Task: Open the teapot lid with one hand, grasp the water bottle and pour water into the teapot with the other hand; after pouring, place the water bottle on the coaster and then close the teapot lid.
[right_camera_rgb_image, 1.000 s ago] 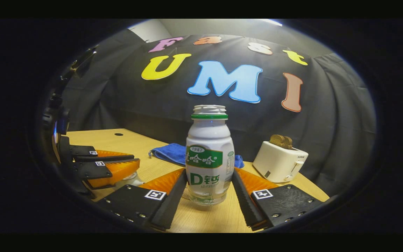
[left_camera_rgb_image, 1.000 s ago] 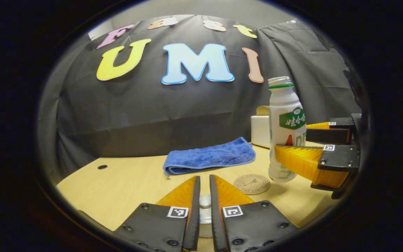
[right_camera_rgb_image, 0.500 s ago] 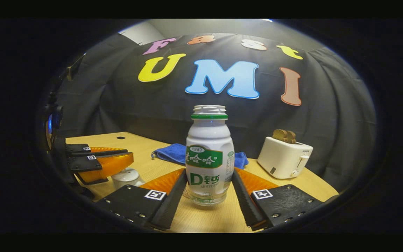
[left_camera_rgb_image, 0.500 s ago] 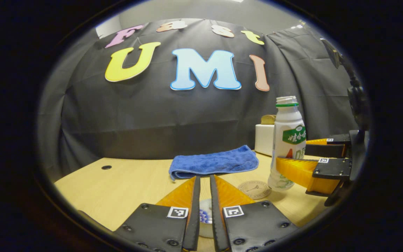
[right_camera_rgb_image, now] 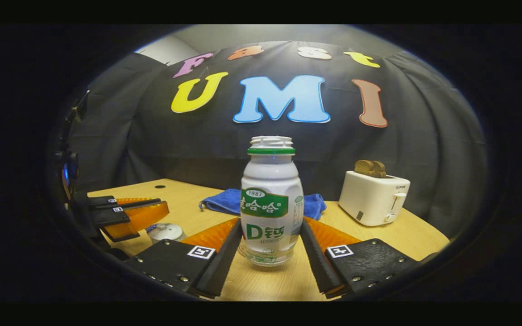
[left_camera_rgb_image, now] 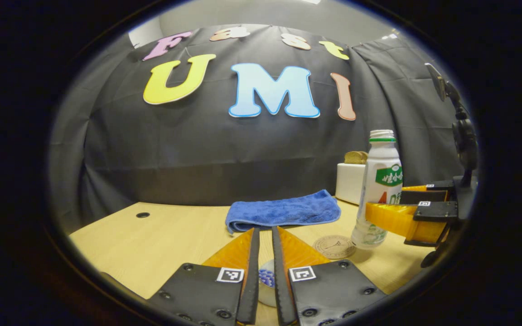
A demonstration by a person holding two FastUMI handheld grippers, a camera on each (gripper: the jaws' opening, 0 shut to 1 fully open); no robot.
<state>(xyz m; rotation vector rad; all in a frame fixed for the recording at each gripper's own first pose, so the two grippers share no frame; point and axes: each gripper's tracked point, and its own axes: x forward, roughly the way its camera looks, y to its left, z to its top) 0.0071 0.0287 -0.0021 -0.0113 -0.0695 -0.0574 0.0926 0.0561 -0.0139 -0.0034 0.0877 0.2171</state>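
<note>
Right gripper view has the right claw (right_camera_rgb_image: 270, 253) clamped low on the water bottle (right_camera_rgb_image: 271, 203), upright above the counter (right_camera_rgb_image: 279, 283) beside the coaster (left_camera_rgb_image: 335, 246). Uncapped thin plastic, probably squashy, so grip gently. Left claw (left_camera_rgb_image: 264, 253) looks nearly together over the teapot lid (left_camera_rgb_image: 266, 278); whether it's pinching, can't tell.

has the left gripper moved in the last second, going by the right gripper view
Yes. In the right gripper view the left gripper has drawn back and left, away from the blue towel, uncovering the teapot lid.
</note>
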